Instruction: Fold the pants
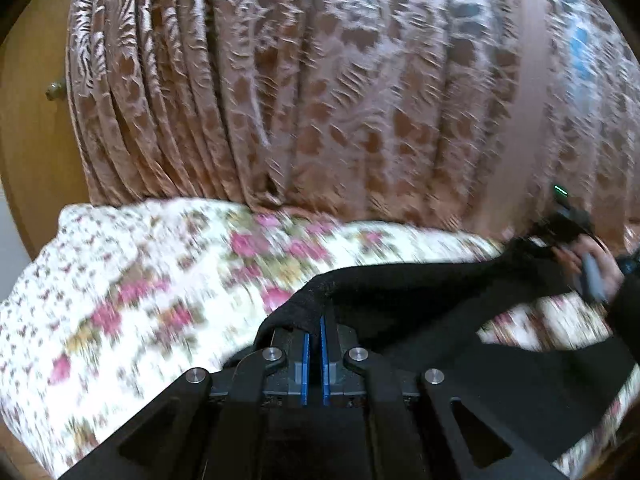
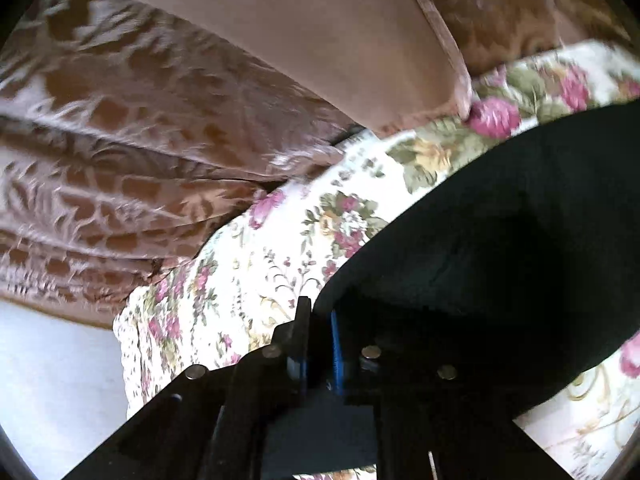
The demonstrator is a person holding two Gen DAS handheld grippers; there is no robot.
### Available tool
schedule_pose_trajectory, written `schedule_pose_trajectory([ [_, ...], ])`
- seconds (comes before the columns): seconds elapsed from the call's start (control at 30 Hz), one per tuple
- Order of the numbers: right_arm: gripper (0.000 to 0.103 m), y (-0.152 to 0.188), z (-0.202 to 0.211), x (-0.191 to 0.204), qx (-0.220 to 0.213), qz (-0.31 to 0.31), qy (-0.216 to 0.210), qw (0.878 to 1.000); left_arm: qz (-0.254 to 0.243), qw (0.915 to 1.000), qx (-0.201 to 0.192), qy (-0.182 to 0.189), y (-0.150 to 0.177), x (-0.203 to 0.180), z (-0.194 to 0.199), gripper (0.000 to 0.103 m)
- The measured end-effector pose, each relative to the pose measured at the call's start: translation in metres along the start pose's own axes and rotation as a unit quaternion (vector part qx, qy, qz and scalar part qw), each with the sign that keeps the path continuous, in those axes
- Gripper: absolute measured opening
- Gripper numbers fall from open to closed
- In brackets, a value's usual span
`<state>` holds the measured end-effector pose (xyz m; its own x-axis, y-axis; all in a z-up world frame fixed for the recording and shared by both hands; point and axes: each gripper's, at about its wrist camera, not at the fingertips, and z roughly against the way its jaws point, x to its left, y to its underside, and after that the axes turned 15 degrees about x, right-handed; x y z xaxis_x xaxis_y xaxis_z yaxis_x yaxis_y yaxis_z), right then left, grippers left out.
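Both claws pinching black pants [image 1: 420, 292], left claw [image 1: 315, 320], right claw [image 2: 320, 320]

- A bed cover [image 1: 160, 280], white with pink roses and green leaves, lies over the bed in the lower part of both views.
- Behind the bed hangs a brown curtain [image 1: 320, 80] with a shiny pale pattern, in deep vertical folds.
- A plain brown band [image 1: 528, 100] runs down the curtain.
- At the left edge there is a wooden door [image 1: 32, 120] with a small round knob [image 1: 52, 90].
- Blue daylight [image 1: 580, 44] comes through the curtain at the upper right.
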<state>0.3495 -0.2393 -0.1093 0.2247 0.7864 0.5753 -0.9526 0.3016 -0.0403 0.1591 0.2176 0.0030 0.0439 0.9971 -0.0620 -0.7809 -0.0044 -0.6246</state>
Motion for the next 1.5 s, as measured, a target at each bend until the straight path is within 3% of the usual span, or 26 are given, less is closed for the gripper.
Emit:
schedule_pose_trajectory([
  [0.17,0.009,0.022,0.037,0.002,-0.033,0.04,-0.033,0.998,0.032,0.9993,-0.017,-0.015,-0.048,0.018,-0.01,0.003],
  [0.3,0.009,0.058,0.07,0.002,-0.064,0.078,-0.067,0.993,0.03,0.9991,-0.024,-0.02,-0.046,0.018,0.0,0.003],
  [0.53,0.009,0.159,0.106,-0.018,-0.086,0.135,-0.111,0.981,0.052,0.9985,-0.007,-0.018,0.023,0.028,0.024,0.003],
  [0.73,0.009,0.243,0.088,-0.039,-0.048,0.156,-0.101,0.981,0.115,0.9919,0.053,-0.007,0.106,0.049,0.013,0.004],
  [0.9,0.008,0.286,0.052,-0.059,-0.006,0.143,-0.079,0.987,0.182,0.9776,0.104,0.019,0.157,0.065,-0.001,0.01],
  [0.93,0.007,0.29,0.047,-0.064,-0.002,0.139,-0.073,0.988,0.204,0.9724,0.11,0.027,0.166,0.069,-0.001,0.016],
  [1.1,0.007,0.291,0.028,-0.08,0.004,0.11,-0.064,0.992,0.305,0.9399,0.104,0.113,0.198,0.088,0.017,0.023],
  [1.17,0.007,0.291,0.024,-0.08,0.003,0.11,-0.058,0.992,0.342,0.9212,0.083,0.167,0.207,0.092,0.025,0.029],
  [1.23,0.007,0.289,0.022,-0.079,0.003,0.108,-0.055,0.993,0.362,0.9045,0.077,0.212,0.209,0.091,0.024,0.036],
  [1.27,0.007,0.289,0.021,-0.08,0.003,0.106,-0.054,0.993,0.365,0.9011,0.078,0.22,0.206,0.09,0.022,0.037],
  [1.4,0.007,0.285,0.013,-0.085,0.01,0.097,-0.051,0.994,0.367,0.901,0.1,0.21,0.184,0.083,0.001,0.041],
  [1.43,0.007,0.285,0.013,-0.085,0.011,0.097,-0.05,0.994,0.366,0.9037,0.1,0.199,0.18,0.084,-0.004,0.039],
  [1.5,0.007,0.283,0.012,-0.084,0.012,0.099,-0.049,0.994,0.348,0.9191,0.093,0.16,0.167,0.08,-0.011,0.031],
])
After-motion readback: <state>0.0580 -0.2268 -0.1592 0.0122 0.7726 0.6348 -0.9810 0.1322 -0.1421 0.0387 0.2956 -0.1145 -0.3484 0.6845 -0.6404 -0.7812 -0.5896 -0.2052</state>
